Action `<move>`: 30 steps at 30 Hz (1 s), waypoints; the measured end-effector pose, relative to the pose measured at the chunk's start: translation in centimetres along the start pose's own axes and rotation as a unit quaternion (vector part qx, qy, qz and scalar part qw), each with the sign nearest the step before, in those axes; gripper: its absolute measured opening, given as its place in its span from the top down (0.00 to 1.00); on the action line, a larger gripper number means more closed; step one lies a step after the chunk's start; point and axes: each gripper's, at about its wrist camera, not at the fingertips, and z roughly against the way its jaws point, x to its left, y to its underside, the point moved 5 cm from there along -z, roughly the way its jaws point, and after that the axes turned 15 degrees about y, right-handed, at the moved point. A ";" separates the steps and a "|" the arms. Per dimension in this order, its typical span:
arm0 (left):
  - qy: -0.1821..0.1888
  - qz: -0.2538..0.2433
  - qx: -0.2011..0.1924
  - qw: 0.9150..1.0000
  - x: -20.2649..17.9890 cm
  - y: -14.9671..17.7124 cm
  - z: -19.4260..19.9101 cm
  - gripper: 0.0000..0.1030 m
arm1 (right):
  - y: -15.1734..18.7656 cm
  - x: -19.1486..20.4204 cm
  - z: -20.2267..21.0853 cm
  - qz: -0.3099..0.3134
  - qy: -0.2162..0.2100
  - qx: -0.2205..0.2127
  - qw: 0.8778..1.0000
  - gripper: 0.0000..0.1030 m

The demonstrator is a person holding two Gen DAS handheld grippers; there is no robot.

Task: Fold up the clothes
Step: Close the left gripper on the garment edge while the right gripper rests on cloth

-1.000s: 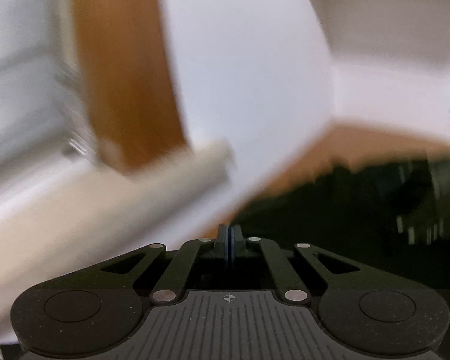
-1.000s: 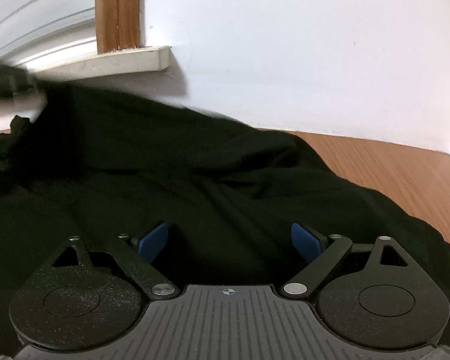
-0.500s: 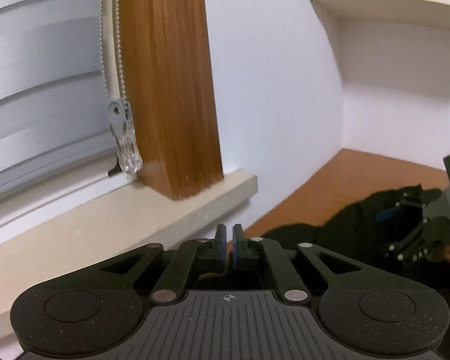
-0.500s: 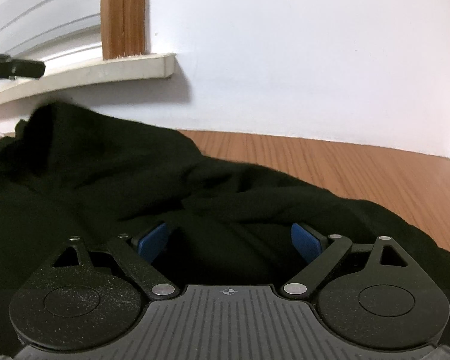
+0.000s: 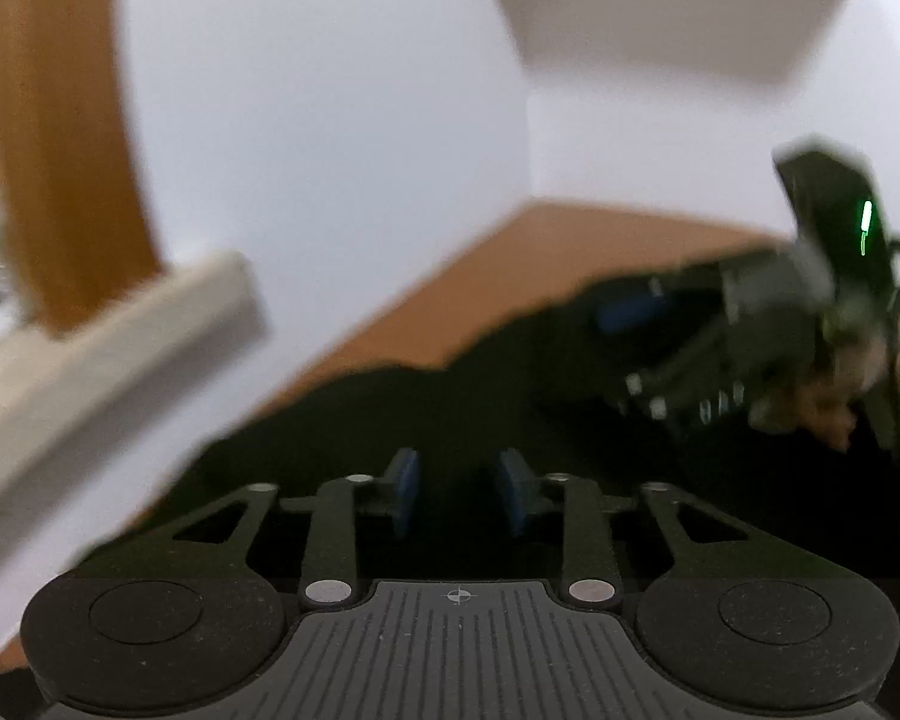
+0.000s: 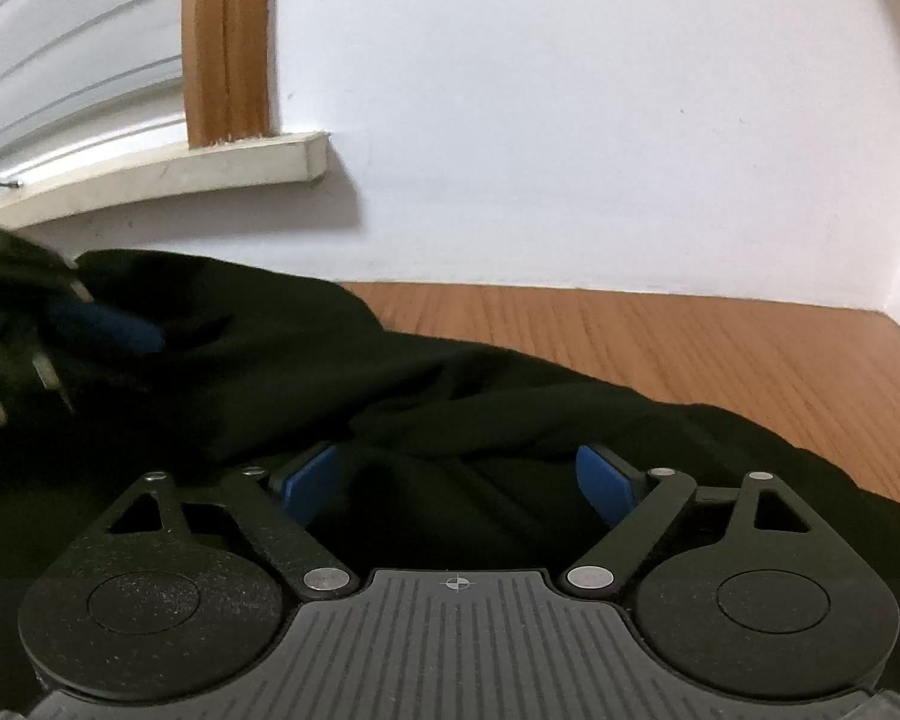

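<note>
On the wooden worktop (image 6: 720, 348), toward twelve o'clock from me, the black garment (image 6: 390, 384) lies rumpled while my left gripper (image 5: 457, 492) opens, partly spread over it, and my right gripper (image 6: 459, 483) narrows, still wide, neither pinching cloth.

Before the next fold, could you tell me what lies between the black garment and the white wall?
In the right wrist view, only bare wooden tabletop separates the black garment from the white wall.

Your right tool (image 6: 459, 480), jaws closing but apart, sits over the black garment (image 6: 390, 396) on the wooden table (image 6: 690, 336).
</note>
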 end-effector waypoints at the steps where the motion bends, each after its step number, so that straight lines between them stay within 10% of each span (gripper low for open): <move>1: 0.003 -0.004 0.006 1.000 -0.3 0.1 -0.7 0.55 | 0.0 0.0 0.0 -0.001 0.000 0.000 1.000 0.18; 4: -0.014 -0.021 0.016 1.000 -0.4 0.1 -2.0 0.54 | 0.0 0.0 0.0 -0.003 -0.001 0.001 1.000 0.18; 6: -0.048 -0.033 0.018 0.998 -0.1 0.0 -2.0 0.97 | -0.1 0.1 0.0 -0.003 -0.002 0.000 1.000 0.18; 11: -0.103 -0.003 -0.065 0.993 3.3 -3.3 1.8 1.00 | -0.3 0.1 0.2 -0.008 -0.003 -0.003 1.000 0.23; 16: -0.076 -0.003 -0.064 0.995 3.1 -4.1 3.0 1.00 | -0.3 0.0 0.2 -0.011 -0.003 -0.003 1.000 0.23; 26: -0.011 -0.002 0.001 1.000 -0.6 -1.2 -1.6 0.34 | -0.4 -0.1 0.1 -0.013 0.001 0.000 1.000 0.23; 30: -0.021 -0.035 0.037 0.998 -0.4 -0.2 -3.5 0.41 | -0.4 -0.1 0.2 -0.015 0.001 -0.005 1.000 0.23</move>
